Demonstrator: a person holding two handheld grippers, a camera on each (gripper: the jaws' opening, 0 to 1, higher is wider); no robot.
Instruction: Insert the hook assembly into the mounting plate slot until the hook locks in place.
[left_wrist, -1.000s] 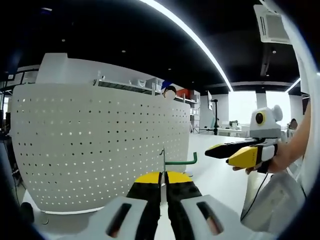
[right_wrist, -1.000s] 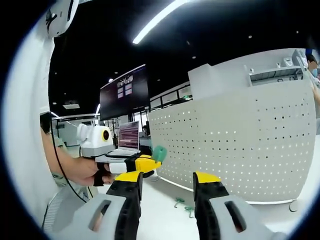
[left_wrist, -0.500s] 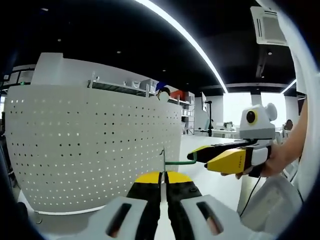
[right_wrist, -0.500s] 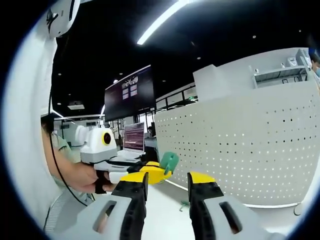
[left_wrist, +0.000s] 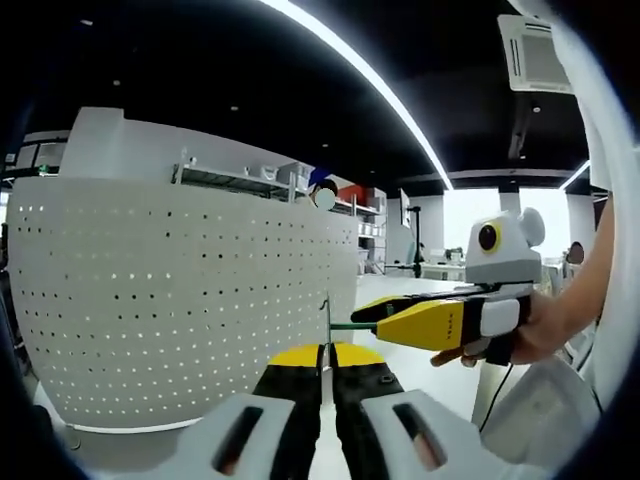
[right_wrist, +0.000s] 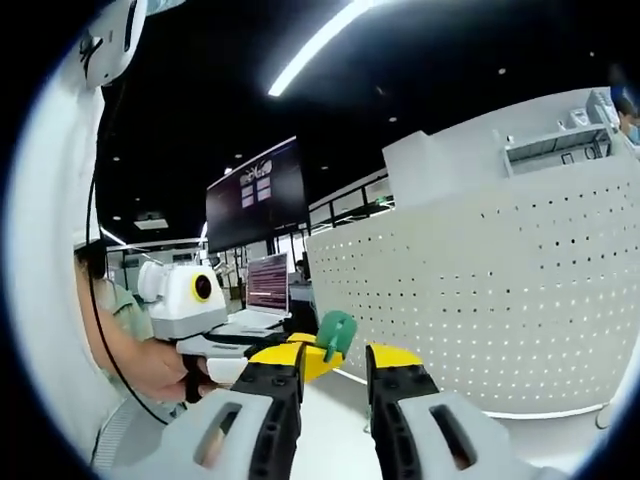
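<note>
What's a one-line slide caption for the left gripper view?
Left gripper holds a green hook upright before the perforated panel as the right gripper reaches its tip.

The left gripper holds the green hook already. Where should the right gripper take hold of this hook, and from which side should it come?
Probably the free green arm of the hook, which juts sideways from the shut left gripper towards the right gripper. Come from that open end, jaws either side of the thin rod, short of its green tip. The thin upright part at the left gripper is already clamped, and the pegboard stands behind.
</note>
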